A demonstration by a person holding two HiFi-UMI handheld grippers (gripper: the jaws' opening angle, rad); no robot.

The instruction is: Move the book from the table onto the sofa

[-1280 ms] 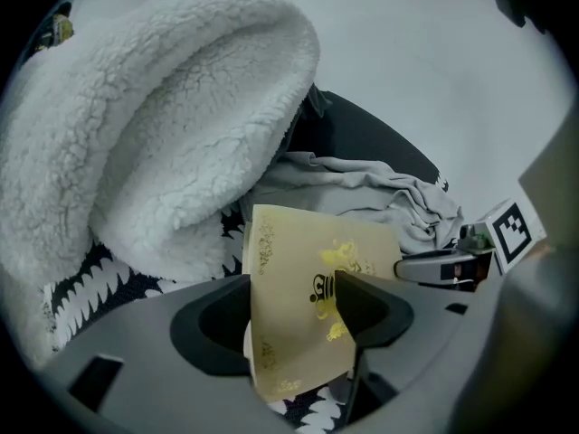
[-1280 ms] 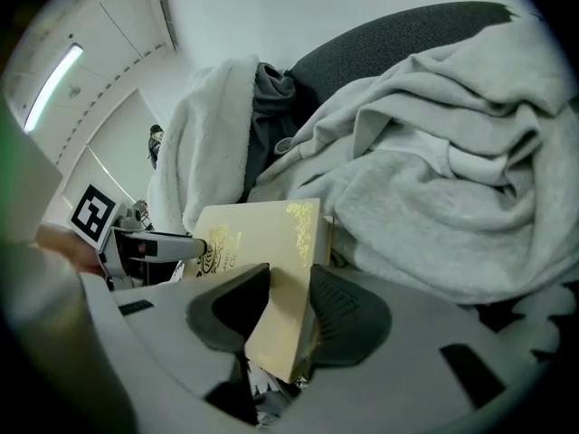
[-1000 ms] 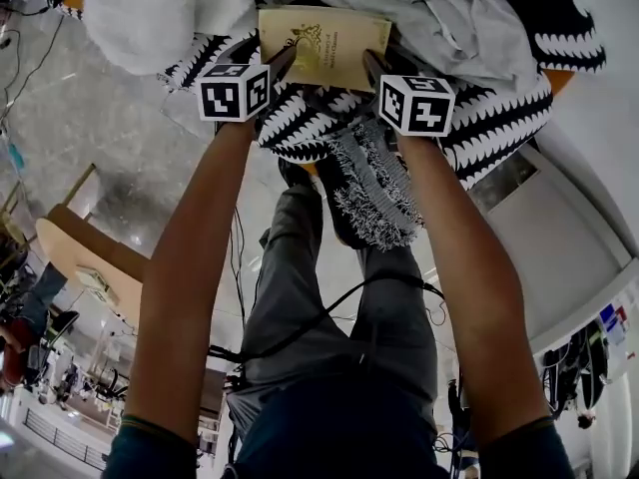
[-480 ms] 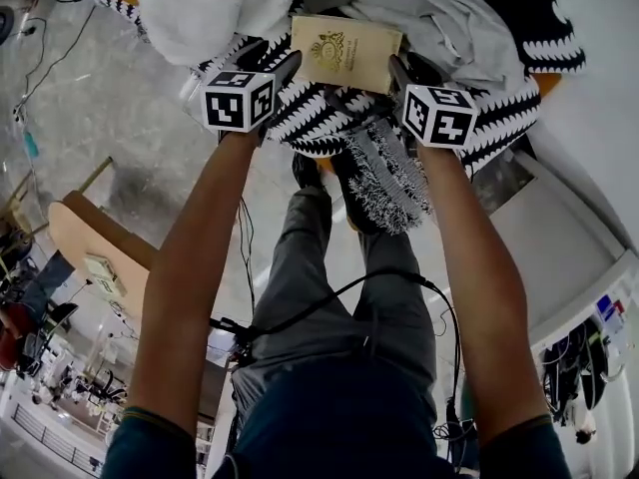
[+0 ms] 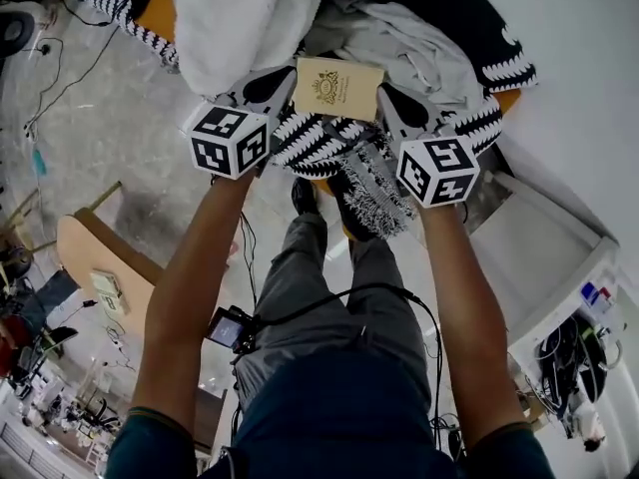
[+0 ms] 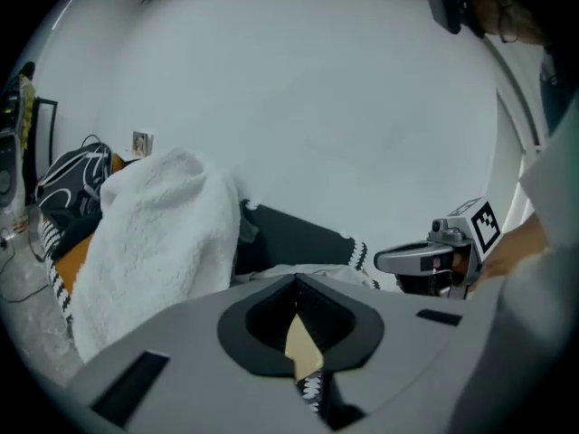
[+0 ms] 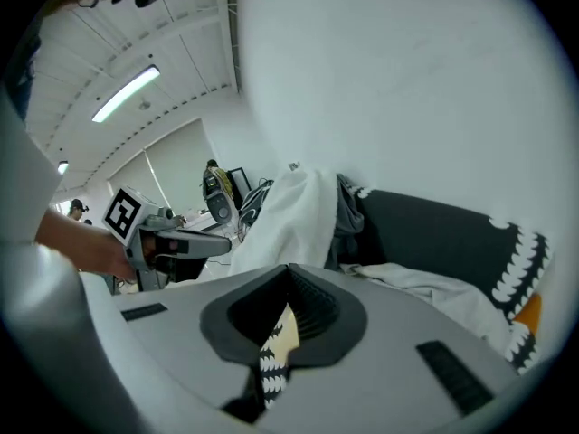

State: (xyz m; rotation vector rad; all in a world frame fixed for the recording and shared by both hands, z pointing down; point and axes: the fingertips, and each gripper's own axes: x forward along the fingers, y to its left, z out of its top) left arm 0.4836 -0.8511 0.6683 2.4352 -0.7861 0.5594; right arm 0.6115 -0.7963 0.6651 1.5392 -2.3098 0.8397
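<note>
Left gripper (image 5: pixel 268 86), right gripper (image 5: pixel 394 108): forearms outstretched side by side, both tilted downward, clear of the book (image 5: pixel 337 88). Jaws of each just closed, now together, nothing between them.
Book: flat on patterned blanket (image 5: pixel 310 138) on the sofa (image 5: pixel 152 16), near seat front.
White throw (image 5: pixel 240 23) just left; grey cloth (image 5: pixel 409 48) behind.

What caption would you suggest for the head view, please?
Book resting on the patterned blanket, flanked by the left gripper and right gripper, jaws just closed, both empty.
</note>
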